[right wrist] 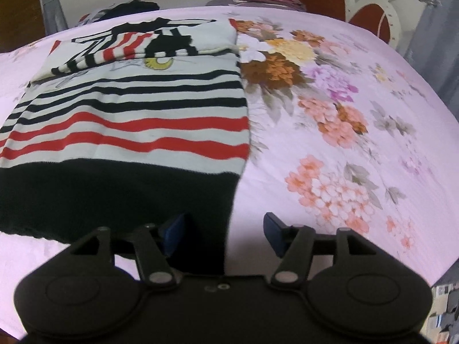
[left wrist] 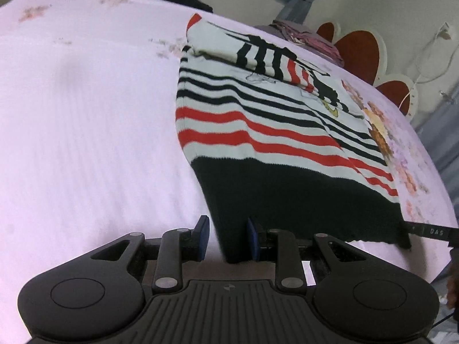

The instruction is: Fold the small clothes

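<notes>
With the left hand-held gripper (left wrist: pixel 226 238) pinching the sweater (left wrist: pixel 258 132)'s black hem and the right hand-held gripper (right wrist: pixel 225 233) spread around its corner, both should carry that hem evenly toward the collar on the bed (left wrist: pixel 86 114).

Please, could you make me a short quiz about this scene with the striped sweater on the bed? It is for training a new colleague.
1. Multiple choice: which colour is the band of the sweater nearest the right claw? A) black B) red C) yellow
2. True or false: the right claw is shut tight on the sweater.
3. Short answer: in the right wrist view, on which side of the sweater does the flower print of the bedsheet lie?

Key
1. A.
2. False: the claw is open, with only the hem corner between its two sides. One side stands clear over the bedsheet.
3. Right.
</notes>
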### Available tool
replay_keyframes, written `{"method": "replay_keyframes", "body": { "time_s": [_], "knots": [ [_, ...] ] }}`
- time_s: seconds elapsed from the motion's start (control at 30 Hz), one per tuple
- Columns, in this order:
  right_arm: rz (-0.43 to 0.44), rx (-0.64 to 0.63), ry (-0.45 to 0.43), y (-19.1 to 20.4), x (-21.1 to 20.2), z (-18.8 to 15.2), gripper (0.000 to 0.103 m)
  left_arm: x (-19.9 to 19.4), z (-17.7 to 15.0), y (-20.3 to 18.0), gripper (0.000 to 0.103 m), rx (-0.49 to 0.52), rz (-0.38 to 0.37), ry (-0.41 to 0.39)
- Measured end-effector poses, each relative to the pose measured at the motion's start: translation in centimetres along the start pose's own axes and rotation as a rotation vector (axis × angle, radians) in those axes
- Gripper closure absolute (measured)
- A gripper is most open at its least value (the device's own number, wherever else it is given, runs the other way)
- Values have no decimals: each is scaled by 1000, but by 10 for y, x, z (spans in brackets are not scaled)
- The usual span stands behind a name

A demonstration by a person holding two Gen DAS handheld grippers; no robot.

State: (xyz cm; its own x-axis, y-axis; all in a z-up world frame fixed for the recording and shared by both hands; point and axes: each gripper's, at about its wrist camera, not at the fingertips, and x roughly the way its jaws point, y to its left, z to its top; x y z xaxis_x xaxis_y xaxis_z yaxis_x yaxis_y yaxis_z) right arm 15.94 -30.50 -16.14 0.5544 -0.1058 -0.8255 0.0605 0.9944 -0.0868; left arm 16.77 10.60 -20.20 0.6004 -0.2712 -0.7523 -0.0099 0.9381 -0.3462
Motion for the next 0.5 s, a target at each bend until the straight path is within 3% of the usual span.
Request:
{"method": "replay_keyframes", "body": {
  "time_s": [0.03, 0.1, 0.13, 0.23, 0.3, 0.43, 0.47, 0.5],
  "knots": [
    [3, 10, 5, -2, 1, -1, 40, 2, -1, -2, 76, 3, -2, 4],
    [9, 26, 16, -4, 4, -3, 40, 7, -1, -4, 58, 7, -11, 5],
    [16, 38, 24, -5, 6, -4, 40, 9, -1, -5, 44, -3, -35, 3],
    [35, 66, 32, -8, 10, -5, 40, 15, 1, -18, 32, 30, -39, 17],
    [53, 84, 38, -8, 11, -4, 45, 17, 2, -23, 31, 55, -34, 18],
    [86, 97, 53, -3, 11, -2, 67, 19, 8, -18, 32, 33, -64, 33],
    [98, 96, 59, -1, 11, -2, 75, 19, 9, -17, 38, 29, -67, 36],
    [101, 84, 64, 1, 11, -1, 77, 19, 10, -16, 41, 31, -62, 39]
  ]
}}
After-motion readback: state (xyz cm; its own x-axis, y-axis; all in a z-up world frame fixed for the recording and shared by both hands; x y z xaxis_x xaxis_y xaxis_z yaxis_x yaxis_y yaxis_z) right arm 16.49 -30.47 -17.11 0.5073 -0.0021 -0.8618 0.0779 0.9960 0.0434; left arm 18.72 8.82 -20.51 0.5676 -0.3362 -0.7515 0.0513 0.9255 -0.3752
